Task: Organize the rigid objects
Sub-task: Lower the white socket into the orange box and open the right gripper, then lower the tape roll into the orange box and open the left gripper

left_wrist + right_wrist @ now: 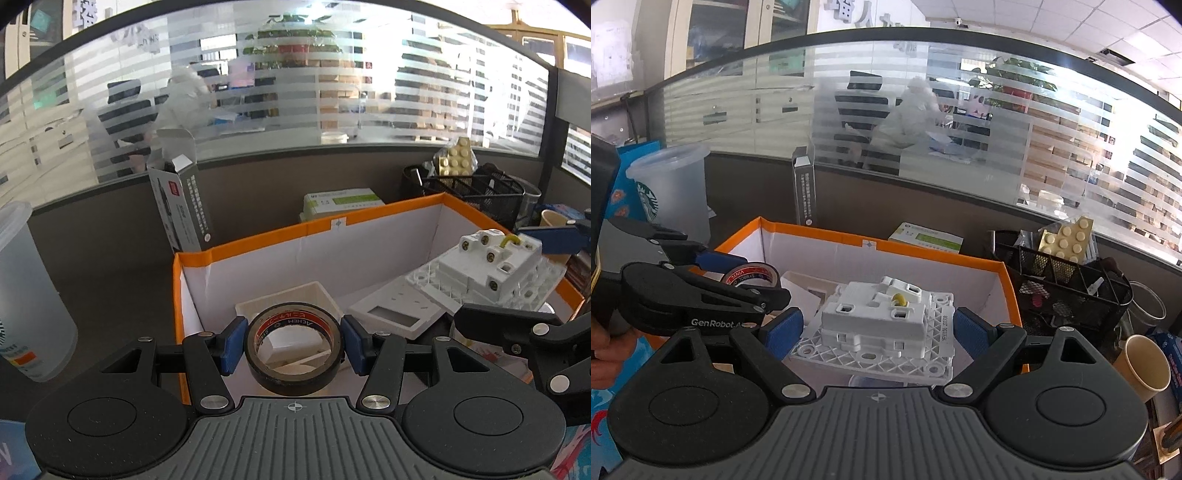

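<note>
Presently the tape roll [293, 347] is clenched in the left tongs [293, 345], the socket module [886, 325] in the right tongs [877, 332], above the orange-rimmed box [258, 240]; both should be lowered before release.

Tape roll [293, 349] was glossy black plastic w/ a printed red-and-white core. Socket [882, 325] looked hard white plastic, semi-matt, brass-coloured screws on the back. Box [258, 242] was card, matt white inside, orange edging. Pads [232, 345] on the left hand-held gripper [293, 345] looked matt blue rubber, arms matt black plastic w/ shiny metal rivets. Organiser [1067, 284] was black wire mesh. Cup [1145, 363] was matt paper.
</note>
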`<state>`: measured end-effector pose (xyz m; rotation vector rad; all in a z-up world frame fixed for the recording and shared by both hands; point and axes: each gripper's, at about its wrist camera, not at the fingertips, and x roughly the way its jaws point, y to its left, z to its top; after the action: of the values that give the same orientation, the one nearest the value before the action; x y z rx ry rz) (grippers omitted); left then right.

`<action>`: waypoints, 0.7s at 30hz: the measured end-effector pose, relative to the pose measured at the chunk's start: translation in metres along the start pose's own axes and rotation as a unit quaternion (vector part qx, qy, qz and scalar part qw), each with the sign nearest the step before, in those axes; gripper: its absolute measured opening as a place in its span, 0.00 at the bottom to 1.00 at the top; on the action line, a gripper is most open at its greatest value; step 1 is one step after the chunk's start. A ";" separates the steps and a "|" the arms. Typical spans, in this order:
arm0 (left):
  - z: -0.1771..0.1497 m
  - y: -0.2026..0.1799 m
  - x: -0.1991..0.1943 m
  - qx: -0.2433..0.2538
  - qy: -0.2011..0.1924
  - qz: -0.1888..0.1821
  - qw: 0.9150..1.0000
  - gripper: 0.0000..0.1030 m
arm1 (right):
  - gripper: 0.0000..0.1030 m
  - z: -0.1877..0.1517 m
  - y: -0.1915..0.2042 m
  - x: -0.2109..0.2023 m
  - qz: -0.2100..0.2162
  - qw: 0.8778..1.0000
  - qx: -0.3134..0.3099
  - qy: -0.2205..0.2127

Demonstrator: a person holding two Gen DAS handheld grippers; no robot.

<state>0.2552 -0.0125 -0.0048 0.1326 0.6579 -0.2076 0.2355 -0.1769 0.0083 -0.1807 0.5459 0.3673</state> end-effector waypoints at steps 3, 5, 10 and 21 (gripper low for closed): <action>-0.001 0.000 0.005 0.002 0.007 0.004 1.000 0.52 | 0.70 0.002 0.003 0.003 -0.004 1.000 -0.015 0.005; -0.001 0.000 0.007 0.001 0.011 0.004 1.000 0.51 | 0.68 0.004 0.004 0.006 0.002 1.000 -0.015 0.009; -0.002 -0.001 0.011 0.004 0.017 0.004 1.000 0.51 | 0.60 0.004 0.006 0.011 0.002 1.000 -0.024 0.016; -0.002 -0.010 0.015 0.029 0.025 0.011 0.999 0.52 | 0.56 -0.005 0.005 0.028 0.011 0.999 -0.016 0.039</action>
<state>0.2630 -0.0242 -0.0160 0.2020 0.7004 -0.2020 0.2534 -0.1660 -0.0113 -0.2200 0.6196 0.3921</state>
